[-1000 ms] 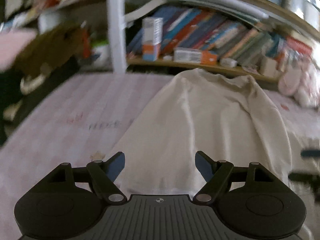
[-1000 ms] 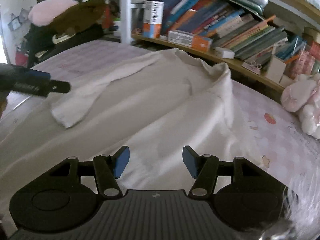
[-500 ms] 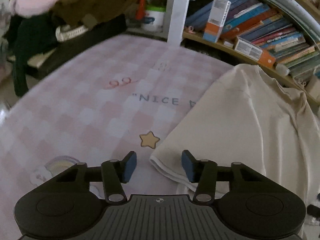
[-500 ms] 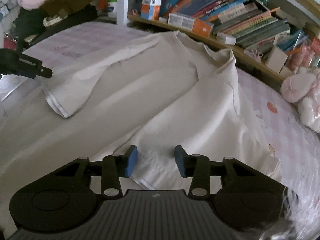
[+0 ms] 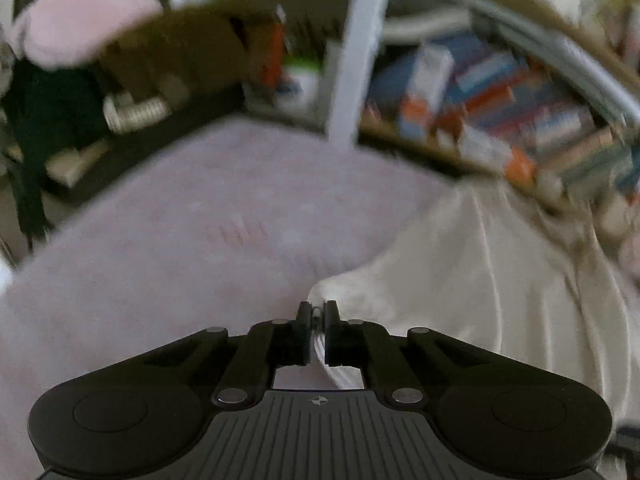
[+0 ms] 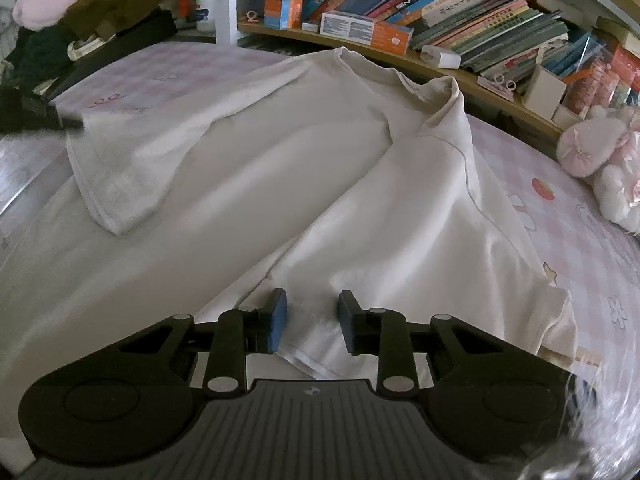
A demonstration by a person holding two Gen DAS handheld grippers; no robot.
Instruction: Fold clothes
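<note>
A cream T-shirt (image 6: 304, 168) lies spread on the pink checked bed cover (image 6: 568, 240), collar toward the bookshelf. My left gripper (image 5: 318, 312) is shut on the hem of the shirt's left sleeve (image 5: 336, 292). It also shows at the left edge of the right wrist view (image 6: 68, 122), holding that sleeve (image 6: 116, 168). My right gripper (image 6: 312, 320) is open, with a folded edge of the shirt (image 6: 308, 344) between its fingers.
A bookshelf (image 6: 460, 12) full of books runs along the back. Pink plush toys (image 6: 600, 156) sit at the right. A pile of dark clothes and a pink cushion (image 6: 56, 0) lies at the far left. A white post (image 5: 356, 52) stands behind the bed.
My left gripper has closed on the sleeve hem and pulled it. My right gripper has narrowed and moved lower over the shirt's folded edge.
</note>
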